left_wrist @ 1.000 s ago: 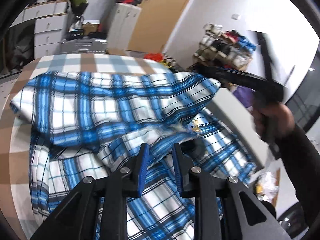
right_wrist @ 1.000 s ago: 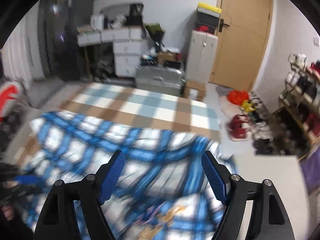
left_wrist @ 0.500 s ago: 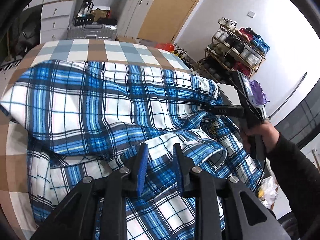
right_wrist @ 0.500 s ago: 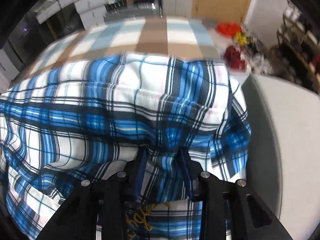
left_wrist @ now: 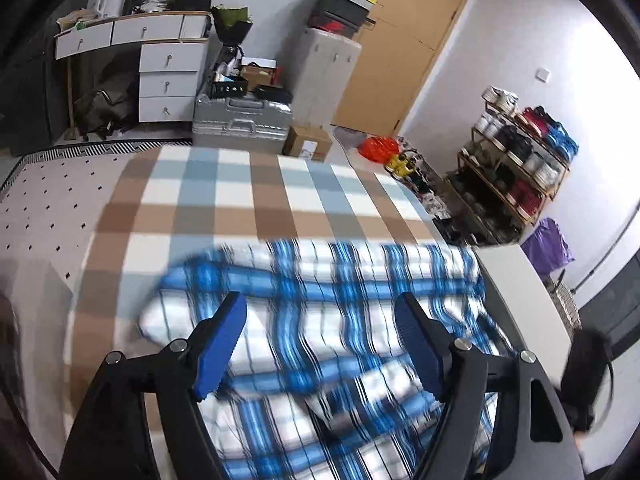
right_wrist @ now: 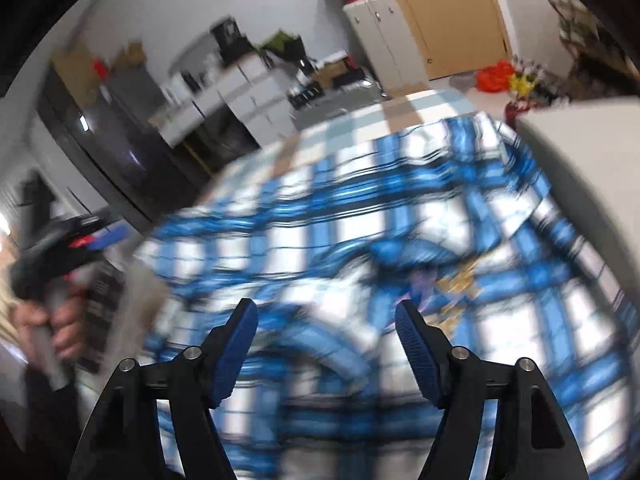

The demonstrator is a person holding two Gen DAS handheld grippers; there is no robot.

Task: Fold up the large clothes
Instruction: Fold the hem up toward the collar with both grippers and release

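Observation:
A blue, white and black plaid shirt [left_wrist: 320,320] lies folded over itself on a brown, blue and white checked cover [left_wrist: 248,196]; it fills the right wrist view as a blurred plaid shirt [right_wrist: 380,220]. My left gripper [left_wrist: 320,320] hovers above the shirt, its jaws opening, blue pads wide apart with no cloth pinched. My right gripper [right_wrist: 326,328] also hangs over the shirt, jaws opening and empty. In the right wrist view the left gripper [right_wrist: 100,238] shows at the left edge, held by a hand [right_wrist: 52,320].
Beyond the cover stand a silver suitcase [left_wrist: 240,120], white drawers [left_wrist: 168,80], a pale cabinet [left_wrist: 324,68] and a wooden door [left_wrist: 408,40]. A shoe rack [left_wrist: 516,168] lines the right wall. A white surface [left_wrist: 520,300] borders the shirt on the right.
Both grippers were shut on folds of the shirt half a second ago; both have let go and spread wide. The left has lifted away; the right has swung and rolled, blurring its view.

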